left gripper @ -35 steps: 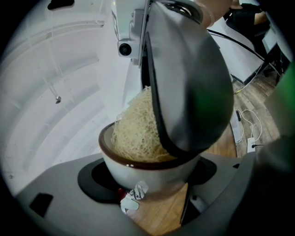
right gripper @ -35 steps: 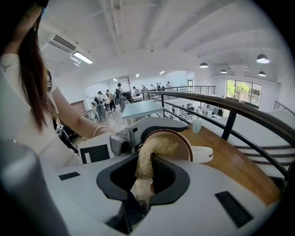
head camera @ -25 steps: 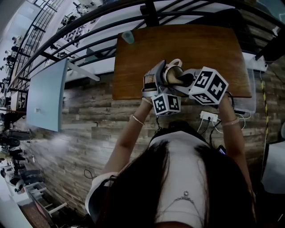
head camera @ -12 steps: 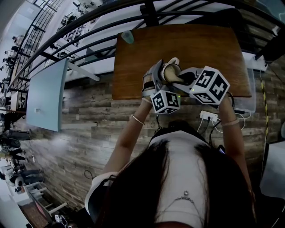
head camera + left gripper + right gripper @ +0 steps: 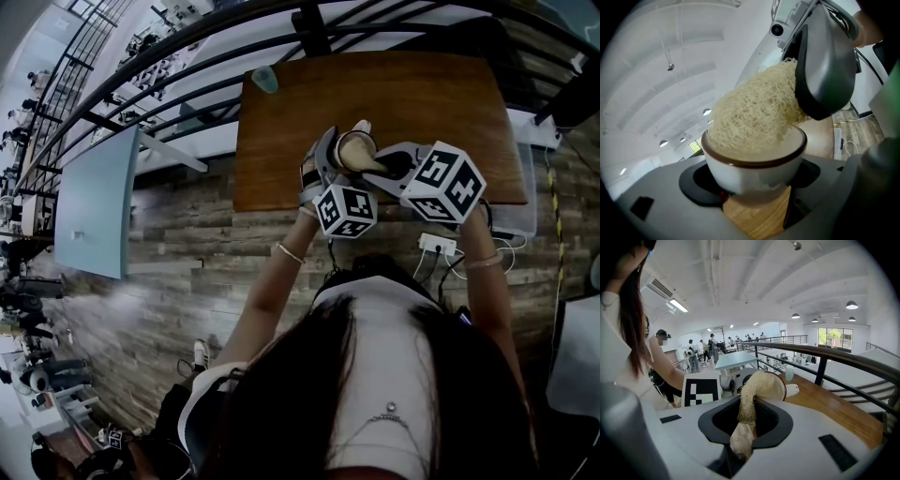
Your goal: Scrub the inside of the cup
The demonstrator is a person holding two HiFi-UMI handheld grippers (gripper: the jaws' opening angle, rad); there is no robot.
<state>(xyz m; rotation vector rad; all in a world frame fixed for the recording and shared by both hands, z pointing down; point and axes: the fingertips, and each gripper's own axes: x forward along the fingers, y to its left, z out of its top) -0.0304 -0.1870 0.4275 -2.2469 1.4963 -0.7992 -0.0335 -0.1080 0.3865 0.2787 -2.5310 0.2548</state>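
Since a second ago the left gripper (image 5: 328,171) has rolled about its own axis, so its marker cube (image 5: 345,210) now sits a little further left and the cup's mouth faces more squarely up toward the head camera. Neither hand has otherwise shifted much.

Its jaws are closed on the white ceramic cup with a dark brown rim (image 5: 754,164), one on either side of the lower body. The mouth is left free, which is what the scrubbing needs. The cup appears to be held up off the brown wooden tabletop (image 5: 309,84), above the middle of its near half, with the handle pointing toward the far edge.

From the right comes the right gripper (image 5: 398,164), its jaws only narrowly apart and pinched on the thin tail of a pale, fibrous loofah scrubber (image 5: 754,117). The bulky head of the scrubber fills most of the cup's opening and presses against the inner wall. Gripping the tail keeps the jaws clear of the rim while the head reaches inside.

Turning the cup against a nearly still scrubber looks like the way fresh wall is brought under the fibres; the scrub seems well under way.

A small translucent teal tumbler (image 5: 268,79) stands untouched at the tabletop's far left corner.
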